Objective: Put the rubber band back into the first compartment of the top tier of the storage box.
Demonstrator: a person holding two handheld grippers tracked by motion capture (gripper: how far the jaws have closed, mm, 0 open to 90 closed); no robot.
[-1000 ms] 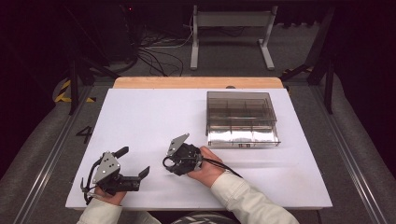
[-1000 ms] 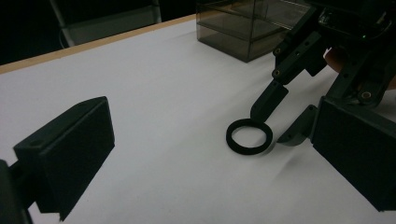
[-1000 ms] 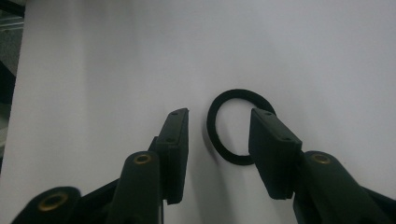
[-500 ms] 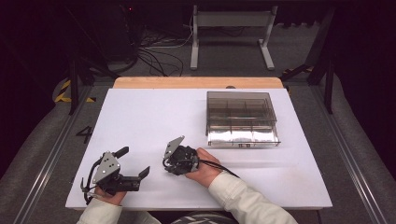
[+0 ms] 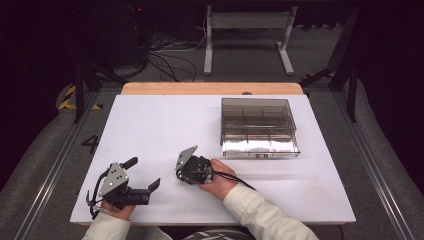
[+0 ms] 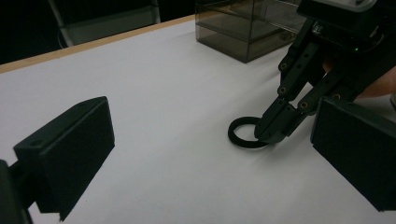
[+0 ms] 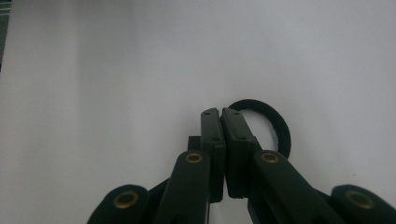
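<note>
Black hand-held gripper [image 5: 181, 170], brass pivot screws, grey three-cornered plate, white sleeves [image 5: 260, 215]

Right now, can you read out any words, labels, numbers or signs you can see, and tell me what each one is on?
"4": a dark digit on the grey floor left of the white table.
Nothing readable on the clear compartment box, the black ring, or either gripper.

White tabletop [image 5: 165, 125] with wooden far edge, grey floor [image 5: 45, 150], metal stand legs [image 5: 247, 35], tangled cables [image 5: 170, 62], dark room
</note>
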